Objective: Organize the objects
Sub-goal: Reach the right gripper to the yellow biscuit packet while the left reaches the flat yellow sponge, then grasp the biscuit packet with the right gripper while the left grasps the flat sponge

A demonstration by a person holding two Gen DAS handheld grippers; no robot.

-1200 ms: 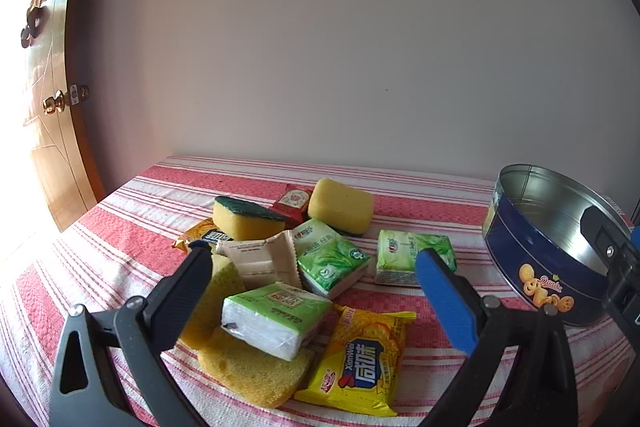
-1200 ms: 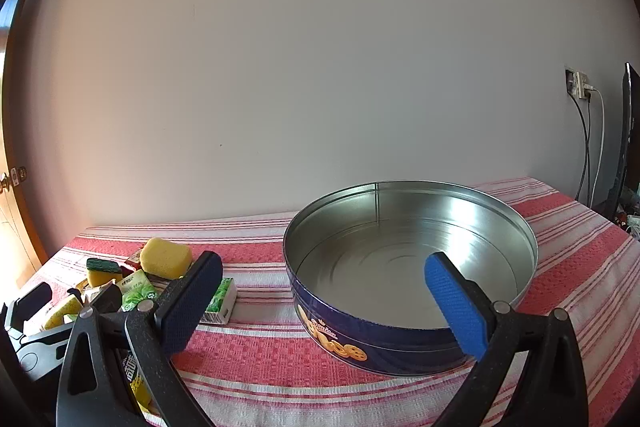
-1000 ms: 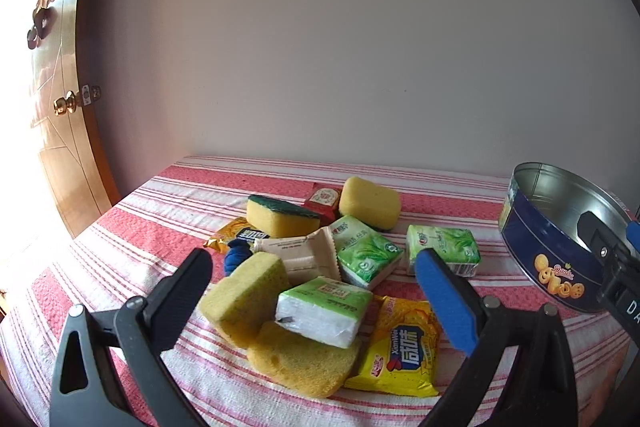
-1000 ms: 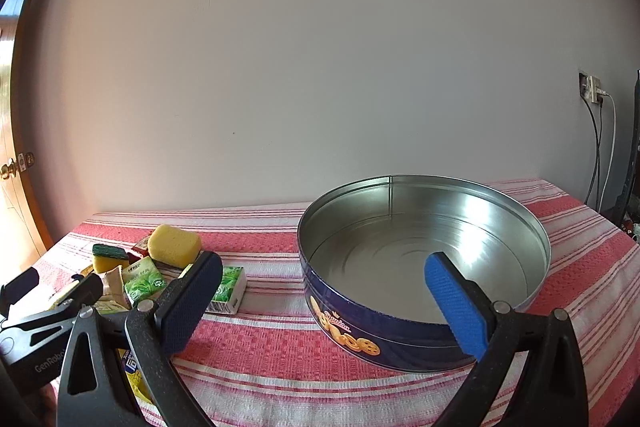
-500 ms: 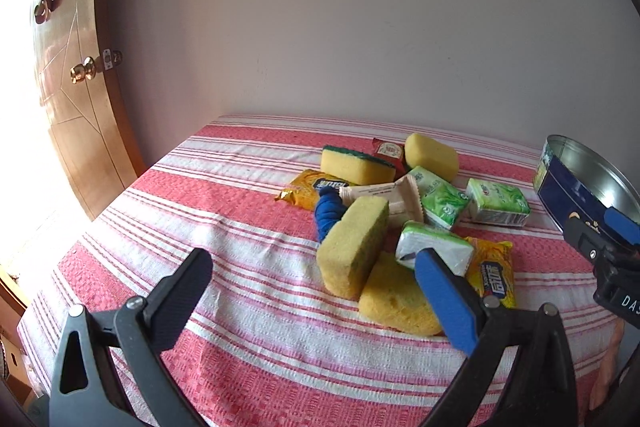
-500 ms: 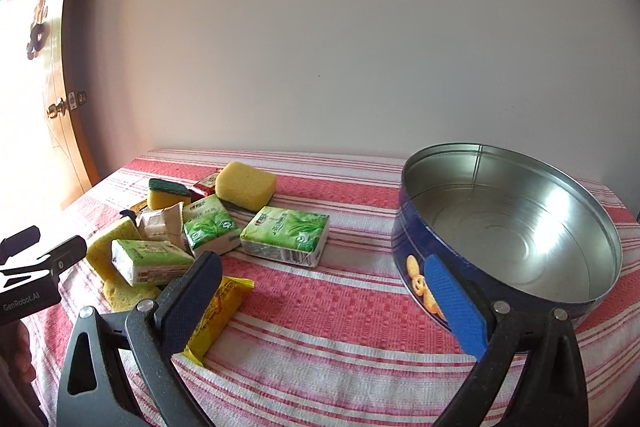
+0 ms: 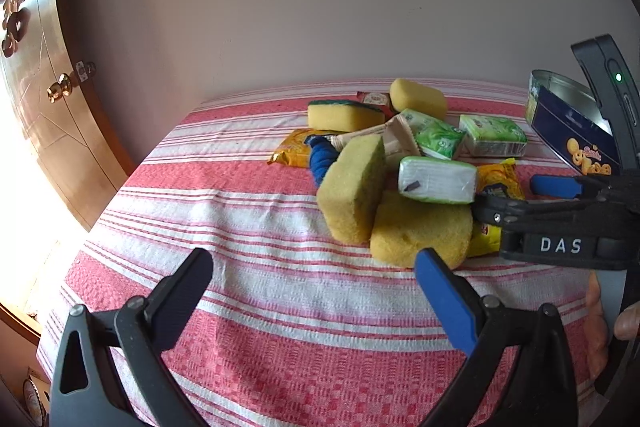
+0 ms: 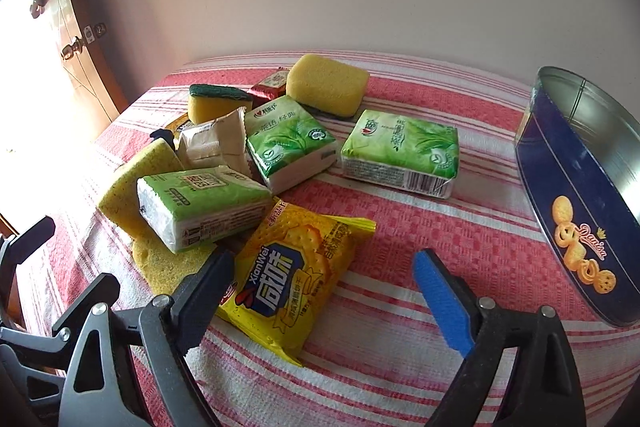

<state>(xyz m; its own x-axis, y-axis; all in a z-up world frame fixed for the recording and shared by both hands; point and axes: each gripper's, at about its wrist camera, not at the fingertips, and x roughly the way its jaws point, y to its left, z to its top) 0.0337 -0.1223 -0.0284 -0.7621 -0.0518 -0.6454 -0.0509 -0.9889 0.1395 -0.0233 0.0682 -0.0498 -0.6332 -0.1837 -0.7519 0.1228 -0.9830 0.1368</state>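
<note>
A pile of yellow sponges (image 7: pixel 354 187), green tissue packs (image 8: pixel 400 151) and snack packets lies on the red-striped tablecloth (image 7: pixel 240 219). A yellow cracker packet (image 8: pixel 288 279) lies at the pile's near edge. My right gripper (image 8: pixel 320 263) hangs low over it, jaws wide and closing. Its black finger overlaps the packet's left corner, and the pads do not press it. The empty blue cookie tin (image 8: pixel 576 195) stands to the right. My left gripper (image 7: pixel 312 261) is open over bare cloth, left of the pile, with nothing between its fingers.
A wooden door with a brass knob (image 7: pixel 60 91) stands beyond the table's left edge. A plain wall runs behind the table. A person's fingers (image 7: pixel 600 327) show at the right edge of the left wrist view, behind the right gripper (image 7: pixel 512 195).
My right gripper swung left and down from the tin to the pile's near edge, over the cracker packet. My left gripper drew left, off the pile, onto bare cloth.
</note>
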